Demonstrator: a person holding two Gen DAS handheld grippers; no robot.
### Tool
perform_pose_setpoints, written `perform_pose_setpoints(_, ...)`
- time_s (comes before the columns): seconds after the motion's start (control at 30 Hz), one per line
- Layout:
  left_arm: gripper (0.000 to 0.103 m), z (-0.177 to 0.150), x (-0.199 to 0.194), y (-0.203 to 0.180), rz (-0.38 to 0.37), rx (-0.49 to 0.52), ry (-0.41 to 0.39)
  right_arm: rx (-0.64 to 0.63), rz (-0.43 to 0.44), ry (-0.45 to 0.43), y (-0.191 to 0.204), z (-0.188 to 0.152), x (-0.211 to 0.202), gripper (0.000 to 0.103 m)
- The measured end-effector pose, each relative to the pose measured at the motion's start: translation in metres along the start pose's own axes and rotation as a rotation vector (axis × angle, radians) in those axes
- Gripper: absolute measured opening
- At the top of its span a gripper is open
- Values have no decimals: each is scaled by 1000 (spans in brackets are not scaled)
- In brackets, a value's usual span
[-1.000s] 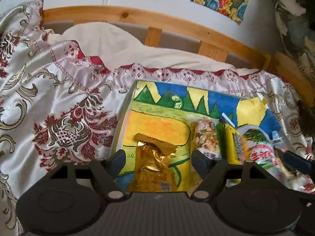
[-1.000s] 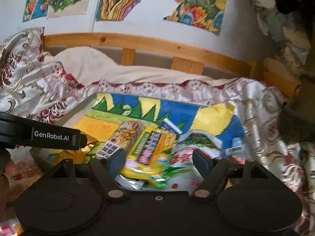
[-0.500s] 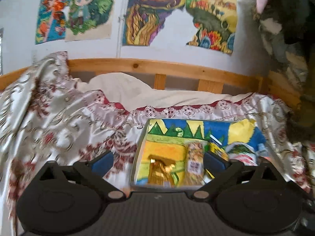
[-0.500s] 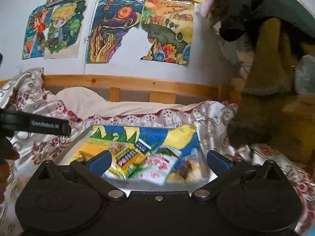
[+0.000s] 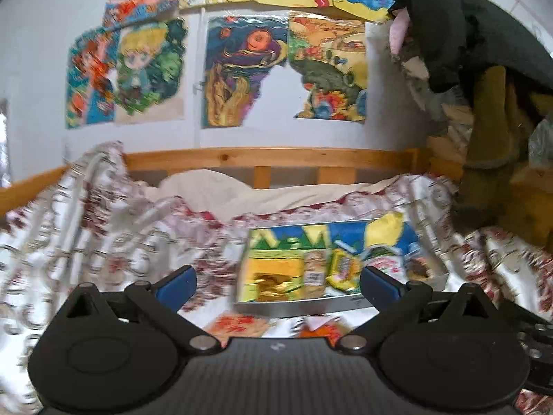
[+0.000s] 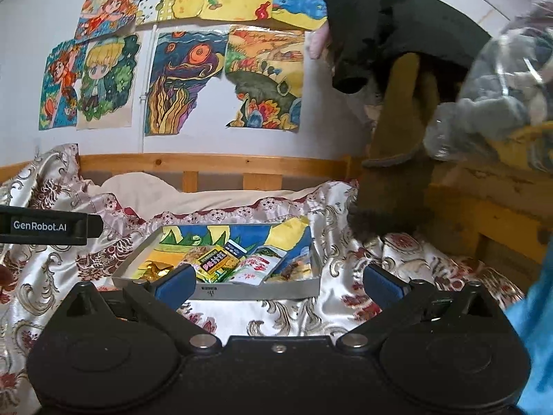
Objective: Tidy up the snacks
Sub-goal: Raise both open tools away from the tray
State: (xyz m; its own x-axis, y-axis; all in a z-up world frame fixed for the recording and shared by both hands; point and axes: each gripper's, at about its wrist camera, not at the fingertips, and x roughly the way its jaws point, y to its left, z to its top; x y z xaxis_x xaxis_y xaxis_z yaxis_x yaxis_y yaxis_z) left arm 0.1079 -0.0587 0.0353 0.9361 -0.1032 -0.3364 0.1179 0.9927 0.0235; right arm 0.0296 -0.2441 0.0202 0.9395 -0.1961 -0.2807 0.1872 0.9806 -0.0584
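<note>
A shallow grey tray point(image 6: 255, 290) lined with a painted picture lies on the patterned bedspread. In it, from left to right, lie a gold foil packet point(image 6: 155, 268), a yellow snack pack point(image 6: 216, 263), a white and red pouch point(image 6: 255, 266) and a brown snack point(image 6: 293, 269). The left wrist view shows the same tray point(image 5: 300, 306) and gold packet point(image 5: 273, 282), blurred. My right gripper point(image 6: 276, 282) is open and empty, held back from the tray's near wall. My left gripper point(image 5: 276, 282) is open and empty too, short of the tray.
More snack wrappers point(image 5: 238, 323) lie on the bedspread in front of the tray. A wooden bed rail point(image 6: 207, 162) runs along the wall with paintings. Dark clothes point(image 6: 397, 17) and a bagged bundle point(image 6: 501, 86) hang at the right. The left gripper's body point(image 6: 45, 224) juts in at the left.
Both grippers have pulled back and up from the tray and opened wider. The snacks that lay between the fingers now sit farther off in the tray.
</note>
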Motion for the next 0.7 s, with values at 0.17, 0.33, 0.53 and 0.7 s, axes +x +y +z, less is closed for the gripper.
perform_pose_setpoints(0.17, 103, -12, -24, -2, 88, 60, -10, 36, -5, 32, -1, -16, -22, 102)
perform_pose_setpoints(0.33, 103, -27, -48, 14, 71, 14, 30, 43, 6, 33, 3, -22, -42, 102)
perform_pose_setpoints(0.53, 103, -40, -68, 22, 124, 45, 57, 15, 18, 20, 8, -31, -60, 102)
perform_pose_setpoints(0.7, 103, -48, -81, 31, 130, 38, 88, 28, 29, 18, 10, -35, -74, 102)
